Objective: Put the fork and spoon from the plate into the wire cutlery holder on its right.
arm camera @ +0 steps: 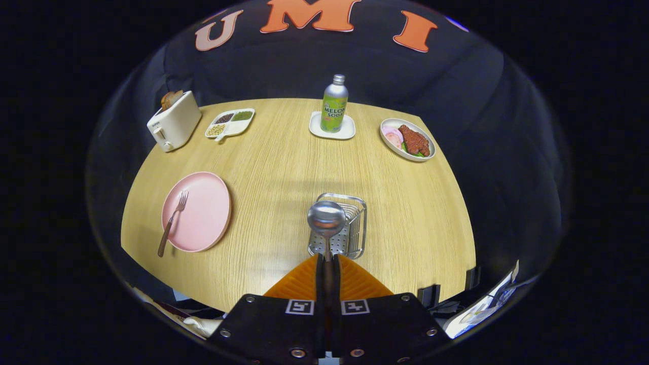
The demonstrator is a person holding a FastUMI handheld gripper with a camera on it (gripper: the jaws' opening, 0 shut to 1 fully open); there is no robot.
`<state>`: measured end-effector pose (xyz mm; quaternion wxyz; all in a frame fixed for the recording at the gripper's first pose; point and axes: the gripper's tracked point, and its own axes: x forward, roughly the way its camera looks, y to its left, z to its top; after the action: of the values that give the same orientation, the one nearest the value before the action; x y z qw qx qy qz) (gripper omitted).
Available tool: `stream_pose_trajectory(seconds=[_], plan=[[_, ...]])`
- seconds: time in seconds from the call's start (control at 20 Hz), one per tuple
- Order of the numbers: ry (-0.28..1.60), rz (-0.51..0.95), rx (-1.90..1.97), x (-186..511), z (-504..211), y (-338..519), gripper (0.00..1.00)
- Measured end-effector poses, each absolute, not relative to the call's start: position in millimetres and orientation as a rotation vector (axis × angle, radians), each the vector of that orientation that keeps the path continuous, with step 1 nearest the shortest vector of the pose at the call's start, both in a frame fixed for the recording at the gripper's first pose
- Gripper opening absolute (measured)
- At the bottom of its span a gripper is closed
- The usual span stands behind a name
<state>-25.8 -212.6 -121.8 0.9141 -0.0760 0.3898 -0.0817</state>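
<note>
The gripper (pixel 327 258) has its two fingers pressed together on the handle of the spoon (pixel 326 219), whose bowl stands out just ahead of the fingertips and overlaps the near left part of the wire cutlery holder (pixel 355 223). The holder sits on the wooden table (pixel 284 152) near its front edge, slightly right of centre, with bare tabletop on all sides of it. The pink plate (pixel 203 213) lies well apart to the left, close to the table's front-left edge. The fork (pixel 172 223) rests on the plate's left side, tines pointing away, its handle overhanging the near rim. The stretch of table between plate and holder is open. Along the far edge stand a toaster (pixel 175 126) with bread in it at the left corner, a divided snack tray (pixel 229 123) beside it, a soda bottle (pixel 334 104) upright on a small white dish (pixel 332 133) at centre, and a dish of food (pixel 408 140) at the right. All of these stand well apart from the holder and the plate.
</note>
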Motion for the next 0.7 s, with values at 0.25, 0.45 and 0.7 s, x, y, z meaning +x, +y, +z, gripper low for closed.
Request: stream_pose_trajectory(seconds=[0.25, 0.45, 0.7], plan=[[0.938, -0.137, -0.140, -17, -129, -214, 0.05], [1.040, -0.145, -0.148, -11, -136, -227, 0.05], [1.116, -0.139, -0.172, -5, -145, -229, 0.05]])
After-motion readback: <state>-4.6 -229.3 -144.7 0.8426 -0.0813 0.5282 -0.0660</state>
